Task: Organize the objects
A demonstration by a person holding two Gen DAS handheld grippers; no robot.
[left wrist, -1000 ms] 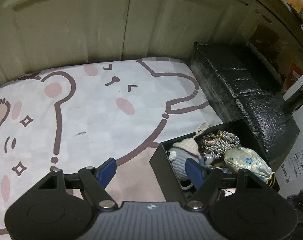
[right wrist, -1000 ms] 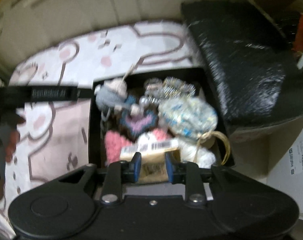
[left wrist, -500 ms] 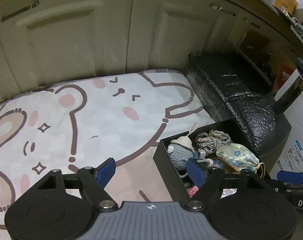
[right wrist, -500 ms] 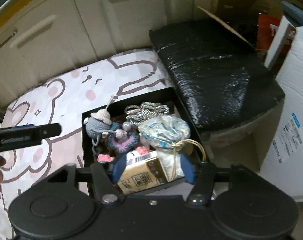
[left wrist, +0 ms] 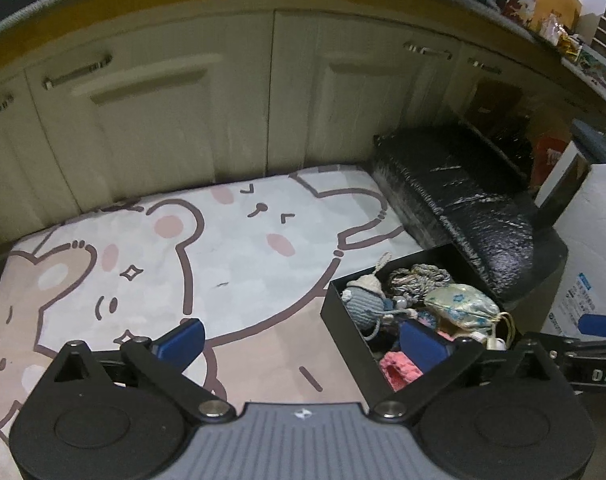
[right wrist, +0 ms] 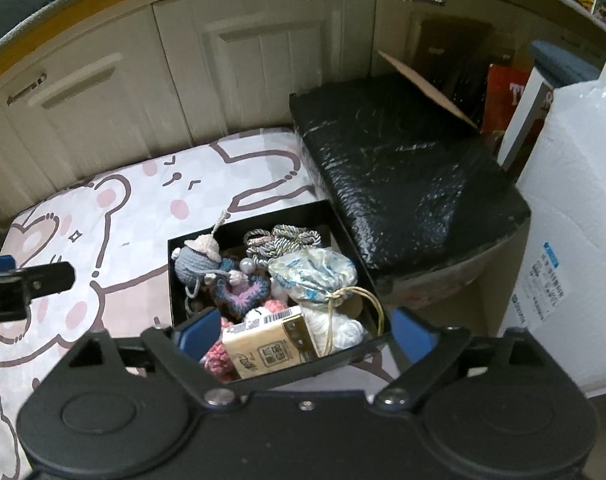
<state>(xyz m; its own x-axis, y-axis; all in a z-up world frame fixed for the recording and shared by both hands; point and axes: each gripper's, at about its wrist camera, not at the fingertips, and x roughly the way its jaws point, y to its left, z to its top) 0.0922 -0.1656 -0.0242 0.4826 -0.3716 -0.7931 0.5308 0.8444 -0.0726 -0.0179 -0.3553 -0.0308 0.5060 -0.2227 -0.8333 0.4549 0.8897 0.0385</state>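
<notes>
A black box [right wrist: 174, 280] stands on the bear-print mat [right wrist: 143, 200], filled with trinkets: a grey crochet mouse [right wrist: 195, 262], braided cords [right wrist: 283, 238], a floral pouch [right wrist: 313, 274], a purple crochet heart [right wrist: 243, 294] and a tan barcoded packet [right wrist: 271, 344]. My right gripper [right wrist: 306, 330] hangs above the box's near end. Its jaws are opening and the packet lies loose below them, touched by neither pad. My left gripper [left wrist: 303, 342] hovers over the mat beside the box [left wrist: 343, 316], its jaws opening with nothing held. Each gripper shows at the other view's edge.
A black plastic-wrapped block [right wrist: 403, 168] sits right behind the box. Cream cabinet doors [left wrist: 183, 112] close off the far side of the mat. A white carton [right wrist: 575, 240] stands at the right, with cardboard and a red package behind it.
Both grippers rose and drew back from the box. The right jaws went from shut on the tan packet to wide apart, leaving it in the box. The left jaws spread wider.
</notes>
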